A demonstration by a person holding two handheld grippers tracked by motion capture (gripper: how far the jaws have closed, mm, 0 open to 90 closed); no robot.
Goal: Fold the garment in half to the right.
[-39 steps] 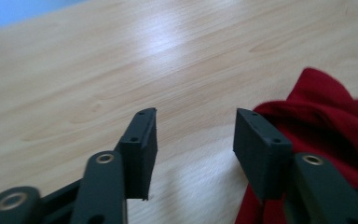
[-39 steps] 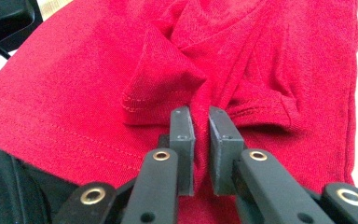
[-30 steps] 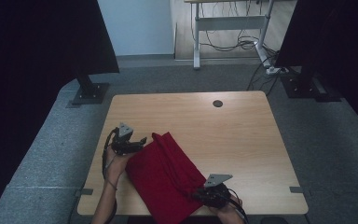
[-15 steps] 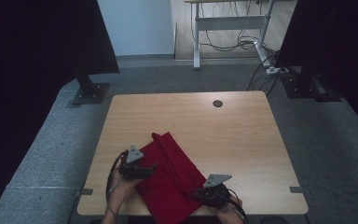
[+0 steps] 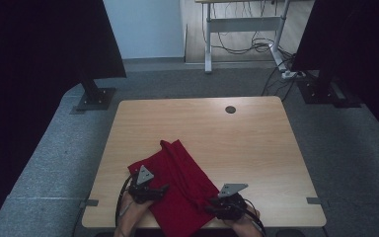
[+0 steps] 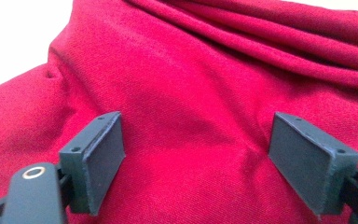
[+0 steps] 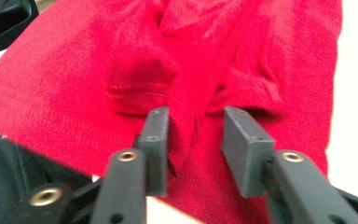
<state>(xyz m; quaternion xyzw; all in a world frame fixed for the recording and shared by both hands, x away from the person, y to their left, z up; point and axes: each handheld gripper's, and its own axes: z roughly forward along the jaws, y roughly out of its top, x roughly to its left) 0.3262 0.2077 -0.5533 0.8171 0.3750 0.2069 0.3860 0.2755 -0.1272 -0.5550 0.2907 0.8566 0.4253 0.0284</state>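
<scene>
Lying rumpled at the lower middle of the high view, the dark red woven cloth (image 5: 177, 190) covers the near part of the light wooden surface (image 5: 237, 143), and its near edge runs past the surface's edge and is cut off by the bottom of the frame. Both forearms are likewise cut off there, so little of either hand can be made out. The left claw (image 5: 162, 189) sits at the lower left of the cloth, over its left part; in the left gripper view its jaws stand wide apart, having just been opening, with flat red fabric between and beneath them but nothing pinched, and whether the pads touch the cloth is hard to tell. A ridge of folds crosses the upper right of that view. The right claw (image 5: 212, 206) lies at the cloth's lower right edge; in the right gripper view its jaws, moderately apart and just opened further, straddle a raised fold of the cloth (image 7: 191, 135), with the left pad close against it and the right pad clear of it. That view is blurred, so stitching on a hemmed flap at upper left is barely legible.
</scene>
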